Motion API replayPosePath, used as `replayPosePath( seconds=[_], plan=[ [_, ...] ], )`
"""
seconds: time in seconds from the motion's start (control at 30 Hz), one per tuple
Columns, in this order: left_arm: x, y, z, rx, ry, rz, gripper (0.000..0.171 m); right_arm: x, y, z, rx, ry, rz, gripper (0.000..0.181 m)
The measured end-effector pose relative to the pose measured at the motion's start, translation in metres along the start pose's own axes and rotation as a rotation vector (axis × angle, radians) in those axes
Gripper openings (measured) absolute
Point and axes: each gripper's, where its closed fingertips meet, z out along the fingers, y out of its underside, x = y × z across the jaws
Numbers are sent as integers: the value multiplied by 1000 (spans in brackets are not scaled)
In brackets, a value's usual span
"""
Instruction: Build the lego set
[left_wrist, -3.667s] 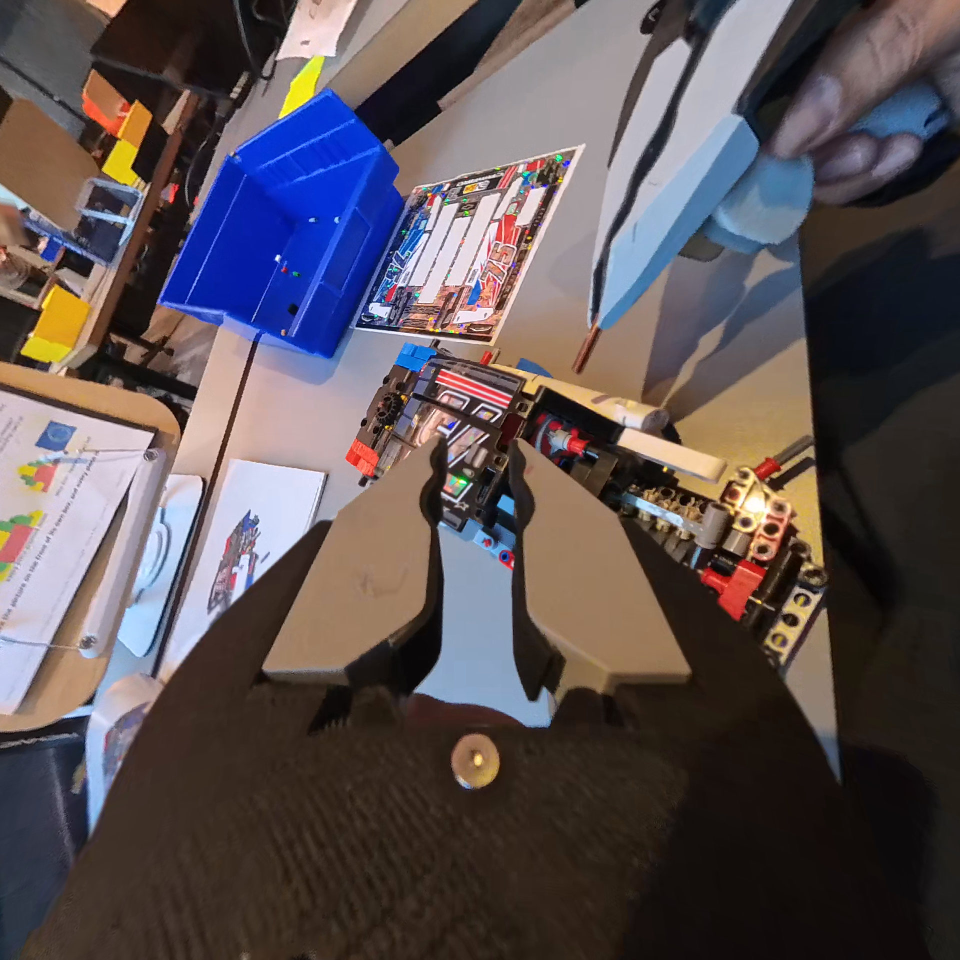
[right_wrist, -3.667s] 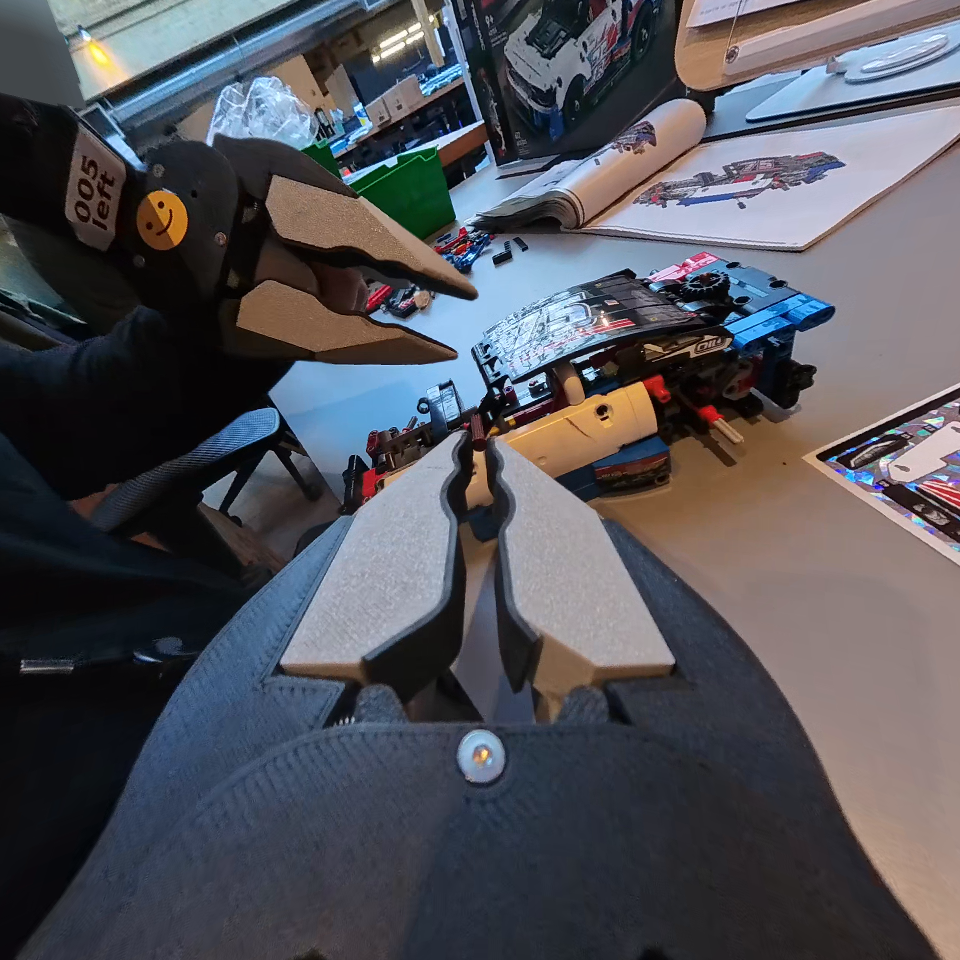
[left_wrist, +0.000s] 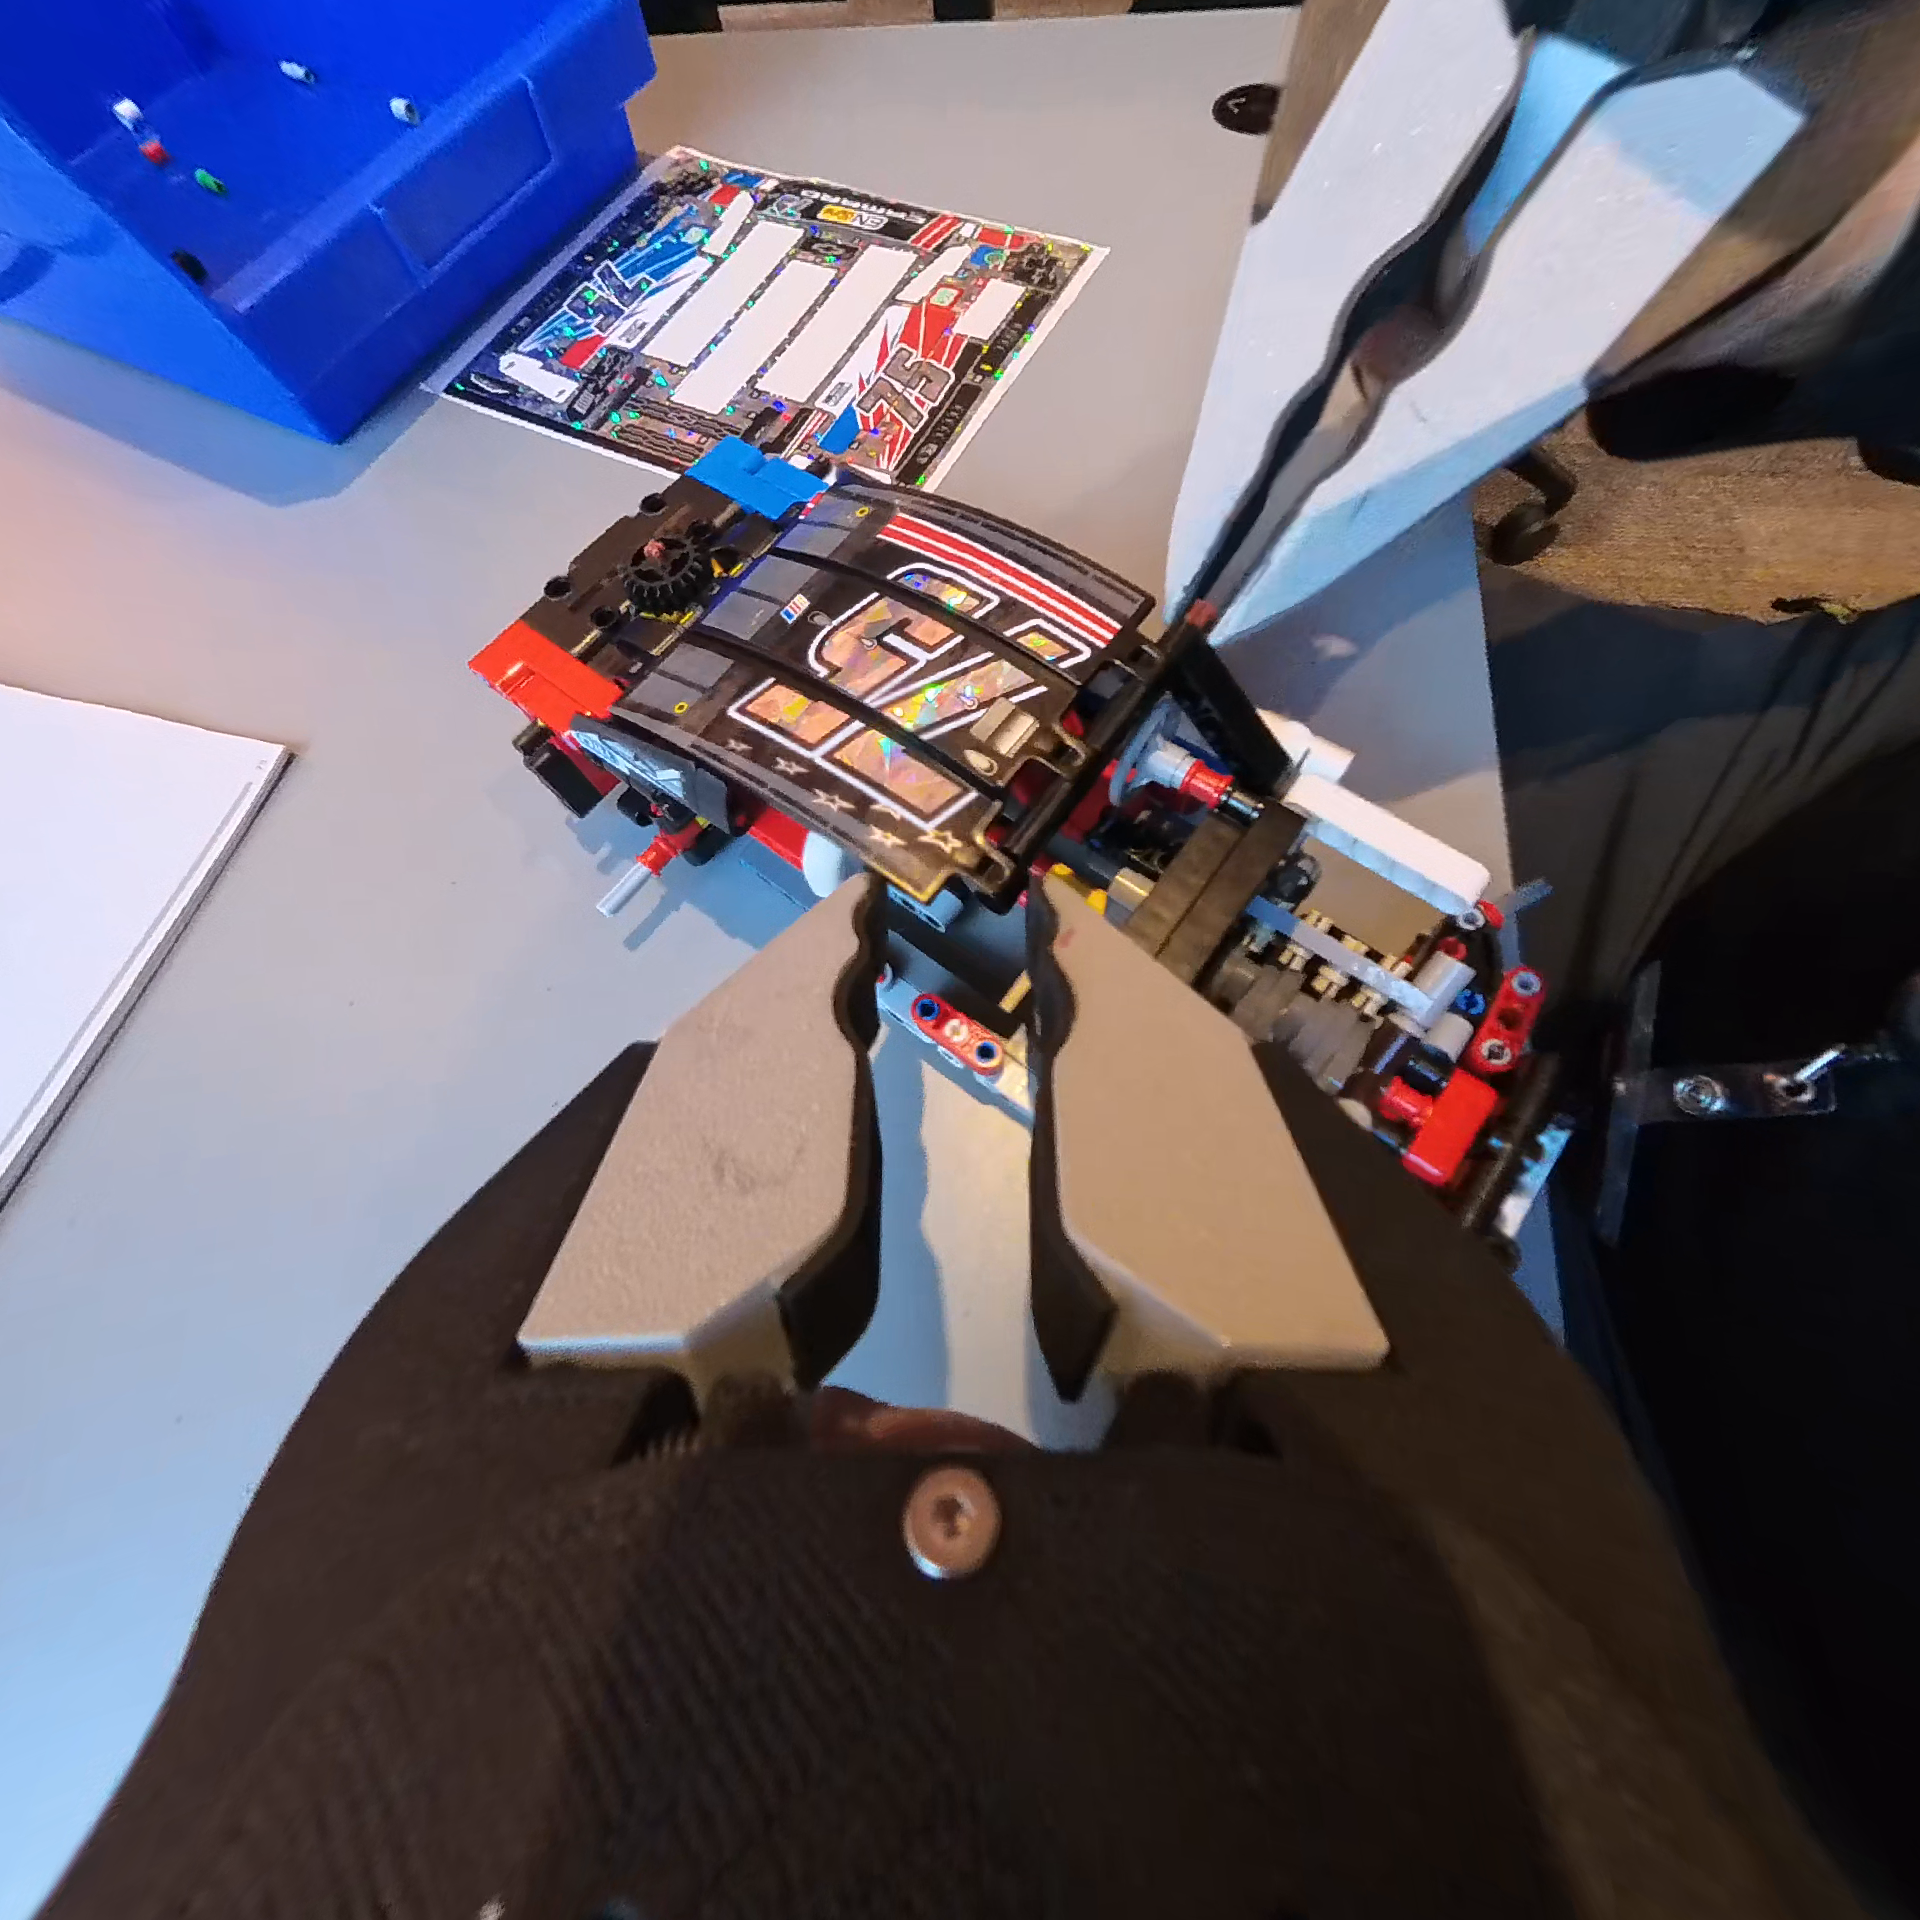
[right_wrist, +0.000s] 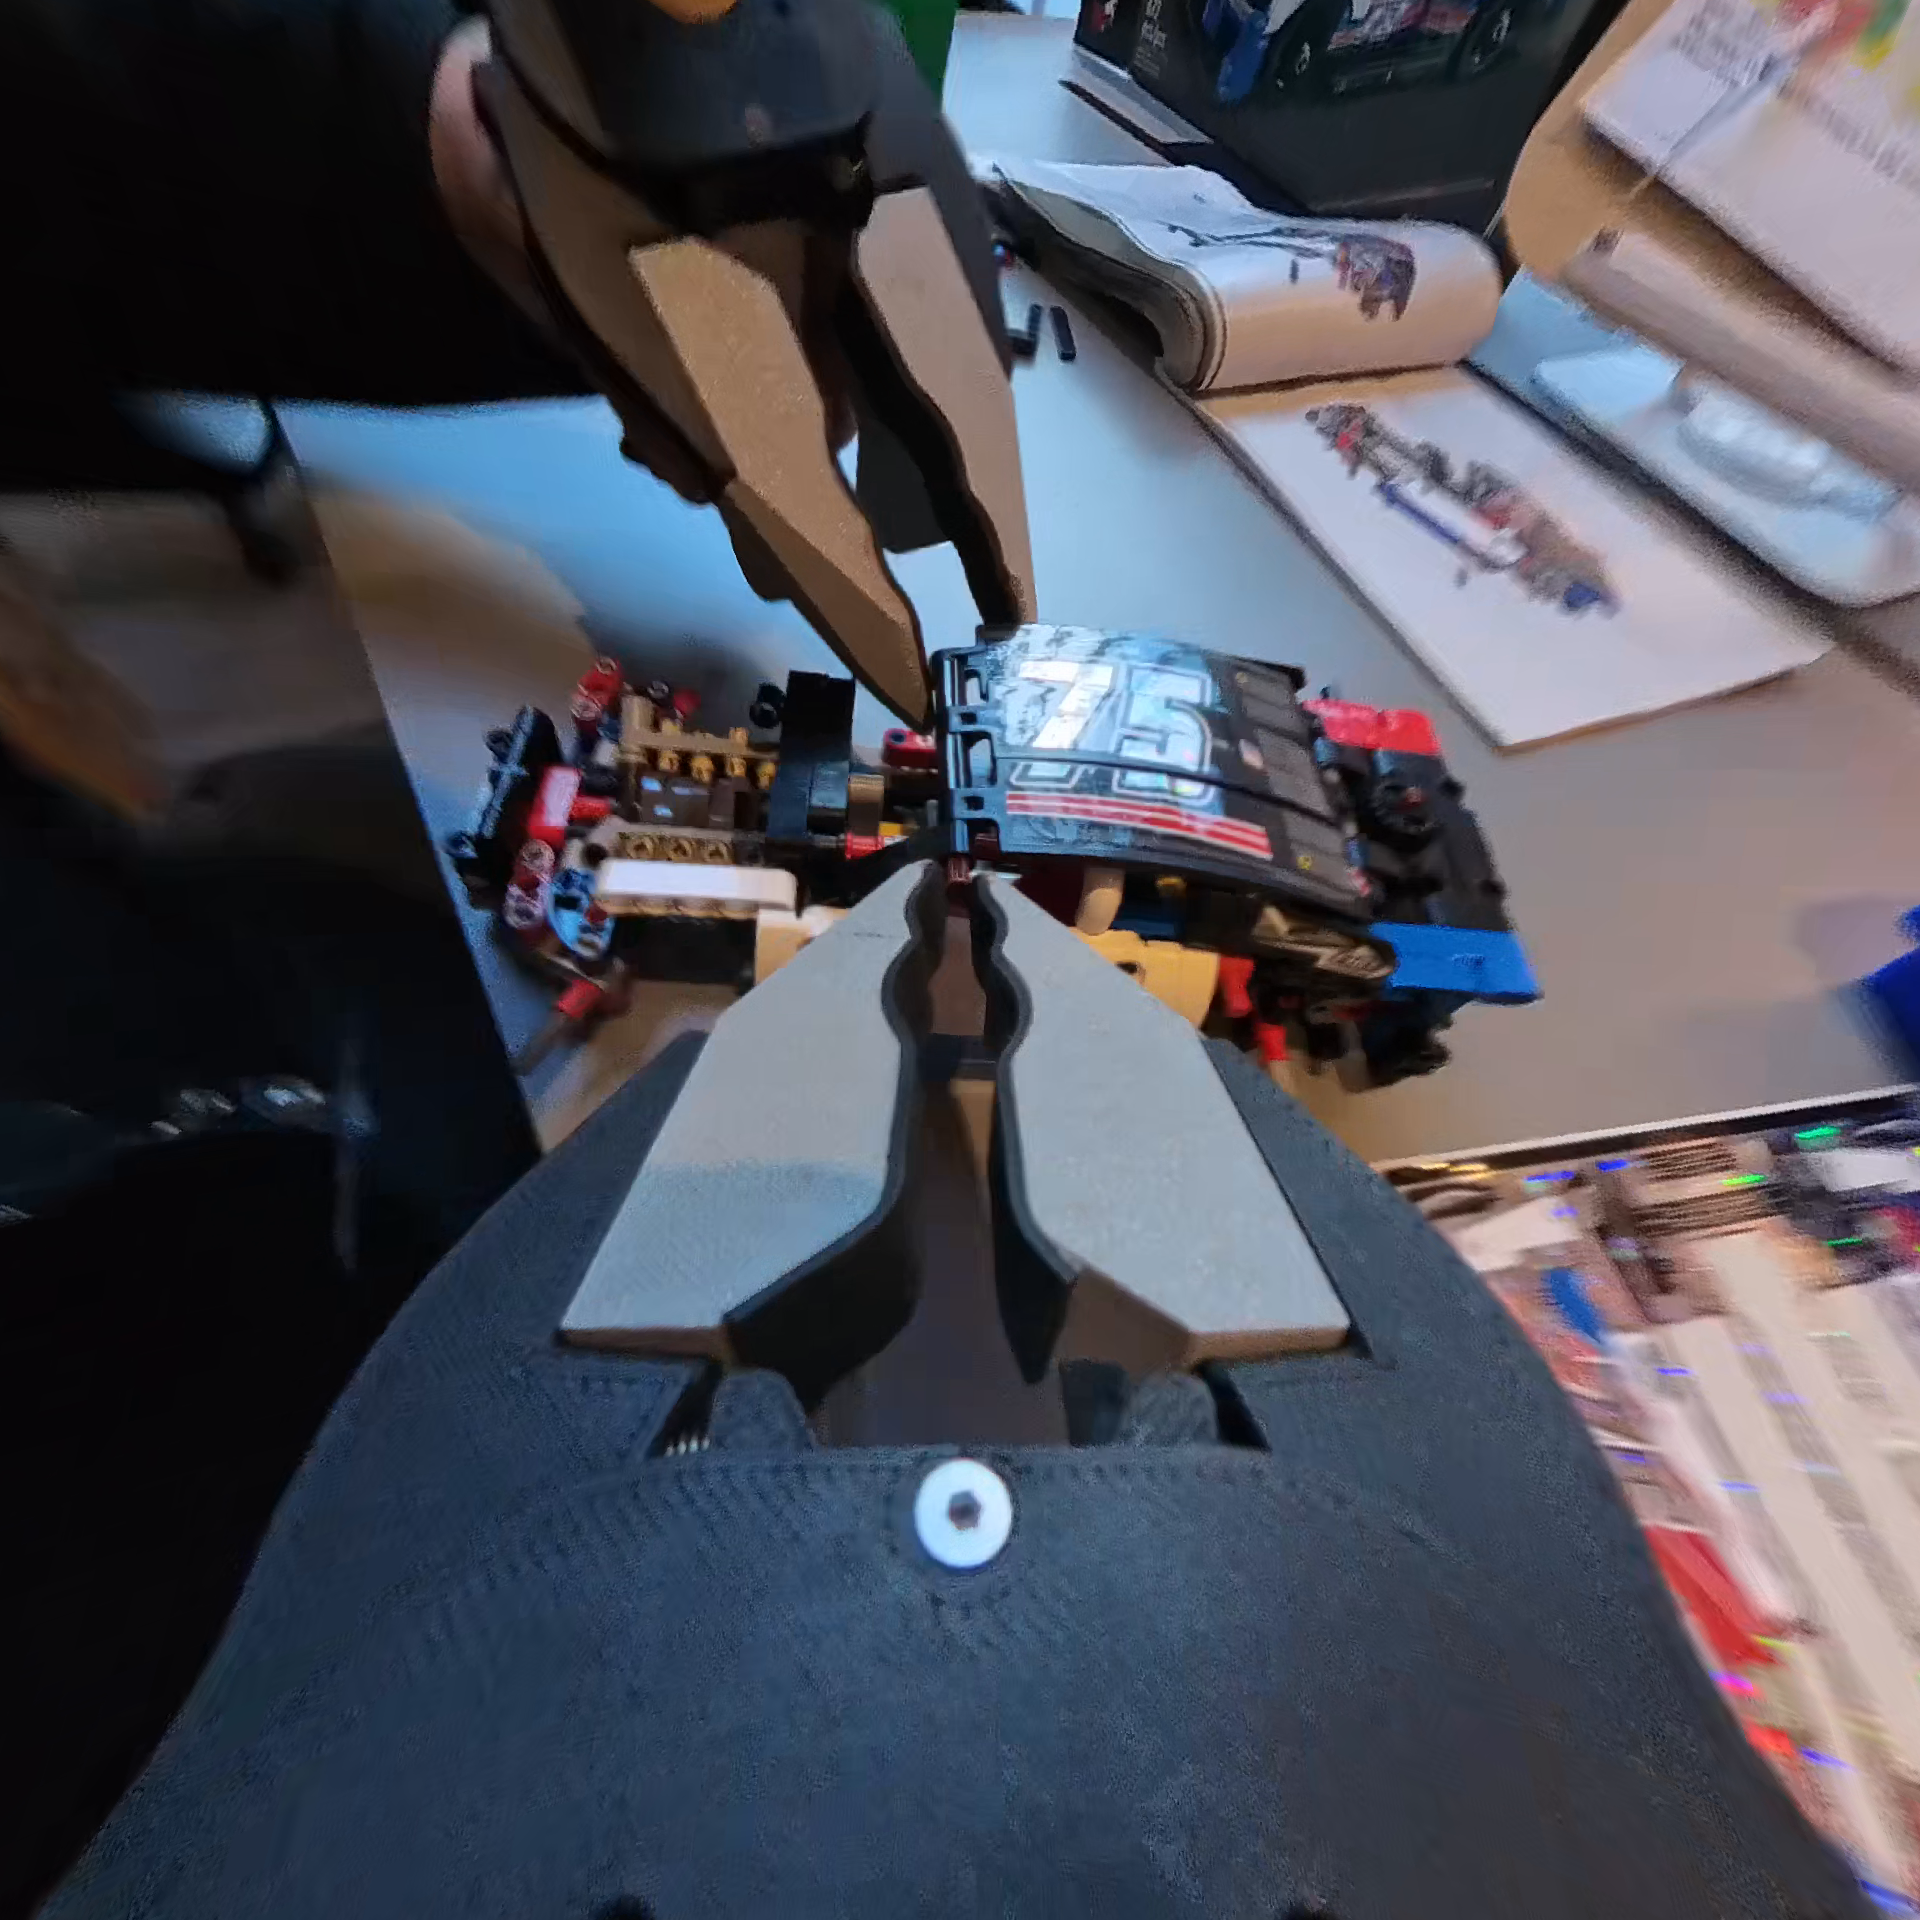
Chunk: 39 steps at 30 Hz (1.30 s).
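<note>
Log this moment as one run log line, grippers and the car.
left gripper: open, at roof panel edge | right gripper: shut on small dark red pin at opposite edge | lego car: on table
</note>
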Motion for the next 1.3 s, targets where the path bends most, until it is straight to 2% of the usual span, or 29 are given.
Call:
replayPosePath(
  seconds=[0.1, 0.13, 0.17, 0.33, 0.37, 0.43, 0.53, 0.63, 0.77, 0.9, 1.13, 1.3],
  plan=[
    [1, -1, 1, -8, 0, -4, 23, 1, 2, -1, -61, 107, -283, 3],
    [0, 0, 2, -10, -3, -5, 23, 1, 1, -1, -66, 126, -336, 3],
    [0, 0, 2, -9, -9, -3, 23, 1, 1, 0, -62, 112, -316, 3],
    [-1, -1, 4, 6, -36, -30, 23, -4, 1, 0, -22, -268, 307, 2],
    [-2, -2, 4, 8, -45, -30, 23, -4, 0, -1, -15, -321, 397, 2],
    [-2, -2, 3, 0, -58, -11, 23, -3, 1, -2, -7, -353, 462, 2],
    [-9, -11, -7, 19, -141, 57, 32, 0, 1, -3, -11, -313, 429, 2],
    [-1, -22, -11, 16, -177, 212, 23, 0, 2, -3, -23, -282, 382, 3],
    [19, -28, -1, -26, -126, 369, 22, 0, 2, -3, -22, -284, 370, 3],
    [20, -27, 10, -75, -147, 484, 17, 1, 2, -3, -10, -290, 367, 3],
    [25, -30, 14, -101, -142, 612, 3, 1, 3, -3, -29, -261, 259, 3],
    [23, -29, 17, -135, -184, 708, 4, 4, 3, -3, -37, -221, 130, 3]
  ],
)
